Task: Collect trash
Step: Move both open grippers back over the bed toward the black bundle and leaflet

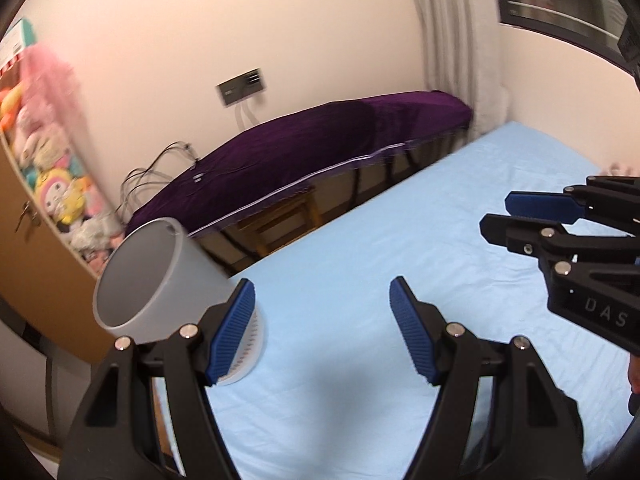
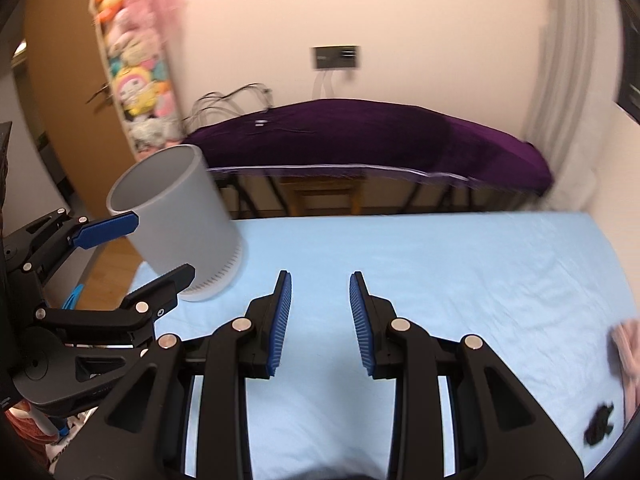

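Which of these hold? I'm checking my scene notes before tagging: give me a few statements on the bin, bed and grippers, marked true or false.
1. The bin stands on the blue sheet. True.
2. The left hand-held gripper grips the bin. False: its jaws stand open with nothing between them.
3. The right hand-held gripper holds nothing. True.
4. The cloth behind the bed is green. False: it is purple.
5. A small dark scrap lies on the sheet. True.

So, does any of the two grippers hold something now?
No. The left gripper and right gripper both stand open over the blue bed sheet with nothing between their pads.
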`<state>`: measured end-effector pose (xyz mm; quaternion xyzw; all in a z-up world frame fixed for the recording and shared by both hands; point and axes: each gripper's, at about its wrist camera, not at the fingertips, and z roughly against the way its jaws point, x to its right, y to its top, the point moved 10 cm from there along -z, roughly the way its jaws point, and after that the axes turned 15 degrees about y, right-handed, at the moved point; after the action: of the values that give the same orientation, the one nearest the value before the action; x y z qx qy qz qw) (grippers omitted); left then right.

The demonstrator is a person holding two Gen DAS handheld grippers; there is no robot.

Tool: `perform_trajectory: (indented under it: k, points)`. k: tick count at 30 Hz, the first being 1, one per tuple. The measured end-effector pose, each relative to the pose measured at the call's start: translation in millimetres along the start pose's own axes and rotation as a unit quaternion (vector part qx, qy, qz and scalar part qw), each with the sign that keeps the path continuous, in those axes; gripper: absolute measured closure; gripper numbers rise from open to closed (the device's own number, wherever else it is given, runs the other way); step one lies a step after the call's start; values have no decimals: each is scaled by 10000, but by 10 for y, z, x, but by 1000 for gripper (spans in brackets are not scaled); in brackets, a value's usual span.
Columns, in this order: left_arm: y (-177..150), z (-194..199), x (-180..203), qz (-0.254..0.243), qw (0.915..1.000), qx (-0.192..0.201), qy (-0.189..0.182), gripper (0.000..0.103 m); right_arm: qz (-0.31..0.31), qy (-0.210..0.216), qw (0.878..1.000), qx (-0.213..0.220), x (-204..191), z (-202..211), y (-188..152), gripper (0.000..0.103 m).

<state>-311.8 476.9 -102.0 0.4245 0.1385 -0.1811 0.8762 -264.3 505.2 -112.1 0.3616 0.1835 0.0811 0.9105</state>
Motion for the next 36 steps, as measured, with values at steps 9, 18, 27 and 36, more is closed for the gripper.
perform_trajectory:
  k: [9, 18, 27, 36]
  points:
    - [14, 590, 1527, -781, 9917, 390, -939, 33, -756, -945, 9922, 309, 1058, 1065, -986, 74]
    - [-182, 1386, 3037, -1628, 9665, 727, -1846, 33, -1903, -2013, 9584, 691, 2071, 2425, -2370, 74]
    - [-417, 1994, 4432, -2289, 9340, 865, -2604, 33, -3023, -3103, 8954, 1029, 2870, 3674, -3689, 52]
    - [-568, 2230, 5666, -2731, 9100, 843, -3002, 33, -3759, -3849, 8361, 1076, 3601, 4453, -4868, 50]
